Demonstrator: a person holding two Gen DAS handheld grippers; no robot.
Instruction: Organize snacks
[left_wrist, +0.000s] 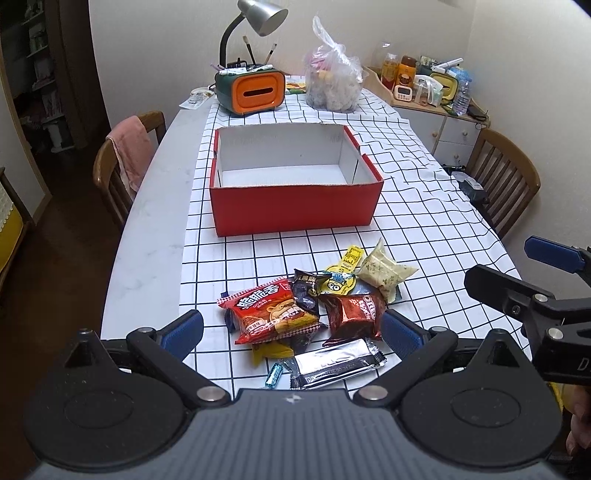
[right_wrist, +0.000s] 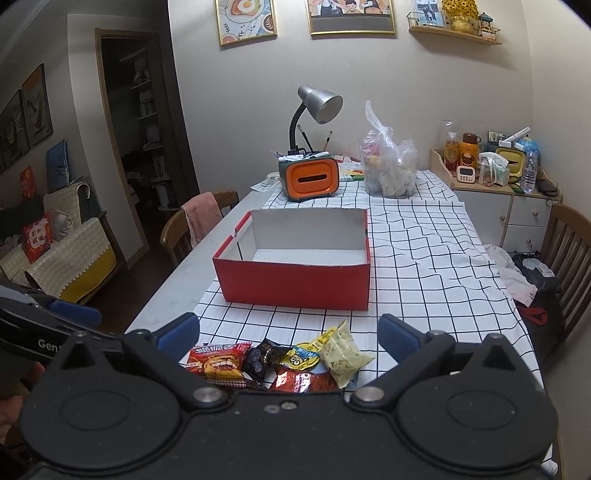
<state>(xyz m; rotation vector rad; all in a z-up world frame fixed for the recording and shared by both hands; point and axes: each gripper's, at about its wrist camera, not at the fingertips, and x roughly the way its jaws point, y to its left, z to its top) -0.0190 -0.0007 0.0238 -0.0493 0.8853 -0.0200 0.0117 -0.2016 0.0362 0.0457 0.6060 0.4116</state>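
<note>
Left wrist: snacks (left_wrist: 314, 317) between claw (left_wrist: 291, 330) (agape)

Both views were dim and soft, lit by even room light from overhead; the desk lamp (right_wrist: 319, 105) far ahead of the jaws looked unlit. Shadows were faint, with only a thin one under the red box (left_wrist: 295, 201) ahead of the jaws. Between the jaws, the silver wrapper (left_wrist: 334, 363) caught a mild glare. Fisheye bending curved the walls and the tablecloth (left_wrist: 417, 206) grid toward the edges, and the corners fell to black. Fine print on the packets was blurred, and the doorway (right_wrist: 136, 122) left of the jaws was murky.
</note>
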